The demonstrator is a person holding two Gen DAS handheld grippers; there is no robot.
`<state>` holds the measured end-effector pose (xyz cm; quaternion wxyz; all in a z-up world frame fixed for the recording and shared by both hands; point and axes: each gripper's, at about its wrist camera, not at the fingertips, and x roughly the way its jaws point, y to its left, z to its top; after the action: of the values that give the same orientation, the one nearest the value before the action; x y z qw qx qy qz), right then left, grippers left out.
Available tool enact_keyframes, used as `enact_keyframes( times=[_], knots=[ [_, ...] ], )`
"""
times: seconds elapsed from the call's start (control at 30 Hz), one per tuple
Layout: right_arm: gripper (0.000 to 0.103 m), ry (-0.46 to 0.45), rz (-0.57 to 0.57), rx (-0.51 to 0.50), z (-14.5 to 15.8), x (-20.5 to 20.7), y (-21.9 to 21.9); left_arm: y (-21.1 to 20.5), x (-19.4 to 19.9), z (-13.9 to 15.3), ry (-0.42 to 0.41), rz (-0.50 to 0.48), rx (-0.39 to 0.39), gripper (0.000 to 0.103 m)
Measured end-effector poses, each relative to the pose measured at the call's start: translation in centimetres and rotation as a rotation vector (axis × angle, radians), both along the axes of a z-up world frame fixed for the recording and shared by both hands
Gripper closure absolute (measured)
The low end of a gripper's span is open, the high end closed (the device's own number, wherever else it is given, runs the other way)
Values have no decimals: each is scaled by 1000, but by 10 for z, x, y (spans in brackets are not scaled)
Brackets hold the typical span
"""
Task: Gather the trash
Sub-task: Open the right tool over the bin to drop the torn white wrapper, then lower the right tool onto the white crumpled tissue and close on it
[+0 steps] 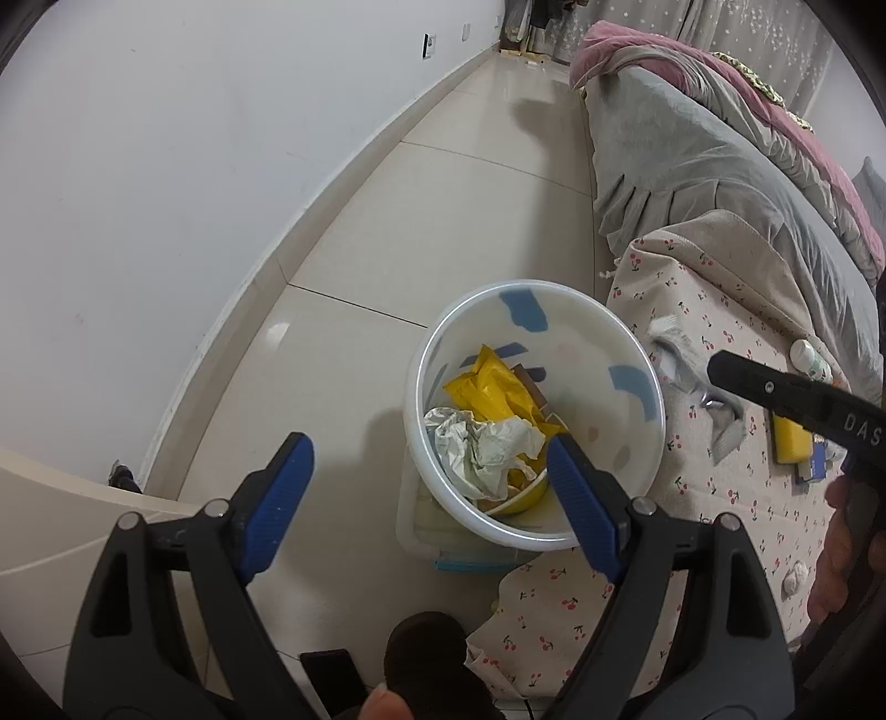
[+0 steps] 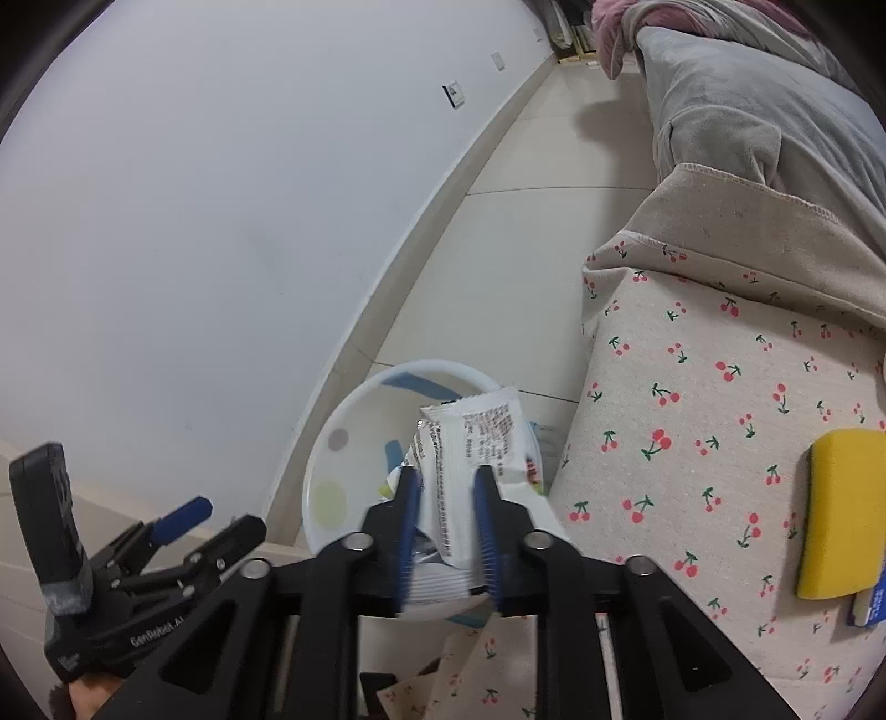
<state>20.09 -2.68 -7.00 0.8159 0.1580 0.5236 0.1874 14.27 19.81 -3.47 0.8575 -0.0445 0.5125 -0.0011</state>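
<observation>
Beside the cherry-print cloth (image 2: 692,399) that drapes the table stands a round translucent white bin (image 1: 609,343) on the glossy pale floor tiles (image 1: 432,221), its wall marked with blue and pastel patches. Over its rim, in the right wrist view, the right gripper (image 2: 447,526) has its blue ribbed jaws narrowed on a crinkly white snack wrapper (image 2: 470,437) printed with fine text, which sticks up between them above the bin's opening. The left wrist view looks straight down into the bin and shows what the other cannot: a crumpled white paper ball (image 1: 482,448) lying on folded yellow wrappers (image 1: 493,387), with a bit of brown card beside them. There the left gripper (image 1: 429,498) hangs with its jaws spread wide and nothing between them, the right pad overlapping the bin's near rim. A clear plastic box (image 1: 443,537) shows partly under the bin's near side. On the table the left view shows a yellow sponge (image 1: 792,437), a small white bottle (image 1: 808,357), a grey crumpled packet (image 1: 686,376) and a small white wad (image 1: 794,576), partly crossed by the black body of the right gripper. The right view shows the same sponge as a thick, soft rectangle with a blue-and-white item (image 2: 869,606) just beside it. Farther off lies a bed with a grey blanket (image 1: 692,155) and a pink quilt (image 1: 626,50), and a plain white wall (image 1: 194,166) runs along the left.
</observation>
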Motion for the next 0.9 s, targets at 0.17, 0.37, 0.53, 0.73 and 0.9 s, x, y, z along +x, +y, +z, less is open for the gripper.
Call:
enact_keyframes(
  times=[0.17, 0.37, 0.53, 0.73, 0.9],
  knots=[
    [39, 7, -43, 35, 2, 1, -6, 0, -1, 0, 4, -3, -8, 17],
    [39, -1, -51, 24, 9, -3, -13, -3, -3, 0, 9, -20, -26, 17],
    [39, -10, -47, -7, 17, -12, -22, -7, -4, 0, 11, -32, -32, 17],
    [38, -12, -50, -71, 25, -29, -51, -17, -6, 0, 16, -60, -33, 17],
    [38, -2, -75, -125, 32, -46, -83, -29, -9, 3, 18, -98, -52, 17]
  ],
)
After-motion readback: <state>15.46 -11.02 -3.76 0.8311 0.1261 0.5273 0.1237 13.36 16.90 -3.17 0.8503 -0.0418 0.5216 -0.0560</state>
